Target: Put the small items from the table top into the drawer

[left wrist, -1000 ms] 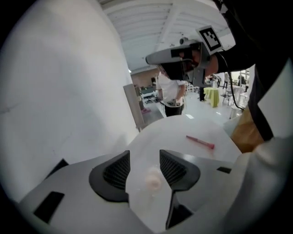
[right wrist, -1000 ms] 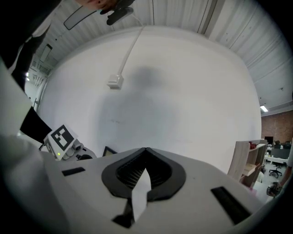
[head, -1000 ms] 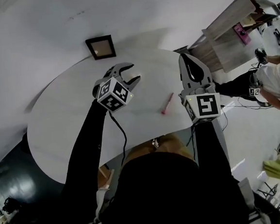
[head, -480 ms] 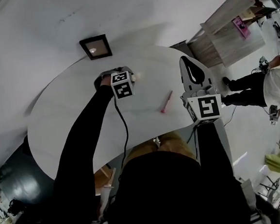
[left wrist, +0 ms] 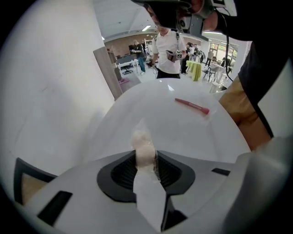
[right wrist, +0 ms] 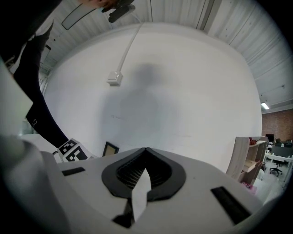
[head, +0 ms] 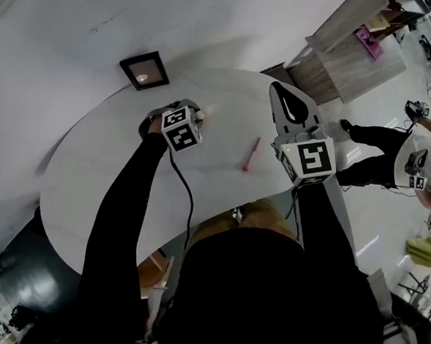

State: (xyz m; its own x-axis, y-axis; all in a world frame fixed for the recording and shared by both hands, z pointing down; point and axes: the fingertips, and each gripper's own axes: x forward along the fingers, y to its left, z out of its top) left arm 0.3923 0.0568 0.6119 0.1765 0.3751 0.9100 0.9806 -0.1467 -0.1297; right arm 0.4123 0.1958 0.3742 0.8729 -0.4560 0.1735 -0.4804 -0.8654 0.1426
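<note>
Dropping from mid-air, the left gripper [left wrist: 147, 160] is now pinching the pale wrapped item [left wrist: 142, 142] on the table [head: 111, 184], jaws just narrowing onto it. Right gripper [right wrist: 145, 151] is hovering closed, empty. Slick wrapper, shallow bite: it's risking slipping free on the lift.

Pale wrapped lump [left wrist: 143, 148] sits clamped; pink pen [left wrist: 192, 105] lies flat, well apart.

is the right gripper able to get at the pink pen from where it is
Probably yes: the pink pen lies bare on the table just beside the right gripper, nothing between them. Its jaws are shut and empty, so they must open first.
</note>
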